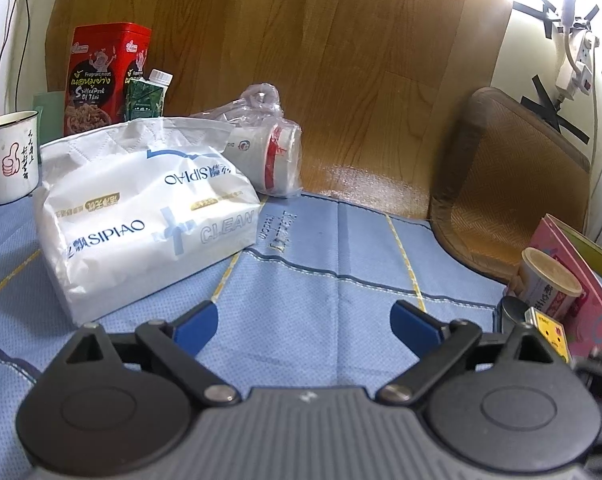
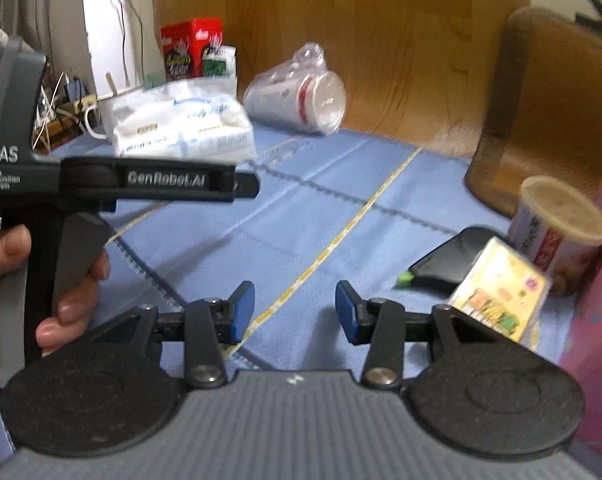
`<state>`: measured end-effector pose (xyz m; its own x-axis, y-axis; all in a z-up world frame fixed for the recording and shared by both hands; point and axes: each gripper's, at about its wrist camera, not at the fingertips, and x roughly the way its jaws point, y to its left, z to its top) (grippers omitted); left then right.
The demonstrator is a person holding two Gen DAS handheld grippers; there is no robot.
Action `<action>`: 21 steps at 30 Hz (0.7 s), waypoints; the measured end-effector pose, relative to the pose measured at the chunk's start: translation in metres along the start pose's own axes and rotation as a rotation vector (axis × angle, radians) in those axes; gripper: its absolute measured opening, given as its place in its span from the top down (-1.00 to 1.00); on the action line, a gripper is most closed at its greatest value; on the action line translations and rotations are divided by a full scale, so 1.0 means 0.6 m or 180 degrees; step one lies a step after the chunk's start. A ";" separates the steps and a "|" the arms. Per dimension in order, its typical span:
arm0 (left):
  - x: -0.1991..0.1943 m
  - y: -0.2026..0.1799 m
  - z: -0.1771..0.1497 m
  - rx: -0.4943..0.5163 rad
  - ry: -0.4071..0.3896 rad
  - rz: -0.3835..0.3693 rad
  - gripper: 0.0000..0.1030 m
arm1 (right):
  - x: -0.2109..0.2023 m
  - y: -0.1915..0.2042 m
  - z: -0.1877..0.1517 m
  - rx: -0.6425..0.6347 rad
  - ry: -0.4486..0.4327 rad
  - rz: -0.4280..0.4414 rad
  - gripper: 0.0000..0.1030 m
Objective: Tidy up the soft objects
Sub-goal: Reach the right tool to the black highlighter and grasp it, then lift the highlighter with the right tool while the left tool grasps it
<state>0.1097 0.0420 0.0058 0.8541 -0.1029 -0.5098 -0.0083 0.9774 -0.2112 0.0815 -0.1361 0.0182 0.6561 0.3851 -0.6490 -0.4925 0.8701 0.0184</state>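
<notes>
A white soft pack of SIPIAO tissues (image 1: 141,208) lies on the blue cloth (image 1: 321,264), ahead and left of my left gripper (image 1: 305,324), which is open and empty. A stack of paper cups in a clear plastic bag (image 1: 269,152) lies on its side behind the pack. In the right wrist view the tissue pack (image 2: 181,124) and the bagged cups (image 2: 301,96) lie far ahead. My right gripper (image 2: 295,312) is open and empty over the cloth. The left gripper, held by a hand (image 2: 53,280), shows at the left edge.
A white enamel mug (image 1: 9,156), a red snack tin (image 1: 105,76) and a green carton (image 1: 147,98) stand at the back left. A woven chair seat (image 1: 509,184) is on the right. A round tub (image 2: 557,224), a black phone (image 2: 449,260), a yellow card box (image 2: 501,296) and a pink box (image 2: 597,320) sit right.
</notes>
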 end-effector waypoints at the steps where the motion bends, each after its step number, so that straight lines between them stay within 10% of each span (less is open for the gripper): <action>1: 0.000 -0.001 -0.001 0.0005 -0.0001 -0.0002 -0.87 | 0.000 -0.003 0.006 -0.0013 -0.0035 -0.0065 0.07; 11: 0.000 -0.001 -0.001 0.0014 0.0013 -0.0036 -0.89 | 0.040 -0.087 0.047 0.0422 0.0058 -0.0766 0.03; 14: 0.000 -0.002 -0.001 0.0030 0.0015 -0.0051 -0.90 | 0.040 -0.094 0.038 0.0480 0.0039 -0.0987 -0.26; 21: 0.000 -0.002 -0.002 0.0026 0.0022 -0.0065 -0.91 | 0.064 -0.112 0.027 0.0610 0.0169 -0.0885 -0.37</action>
<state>0.1092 0.0409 0.0051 0.8505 -0.1240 -0.5112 0.0132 0.9765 -0.2149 0.1492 -0.1750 0.0042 0.7170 0.1129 -0.6879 -0.1792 0.9835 -0.0254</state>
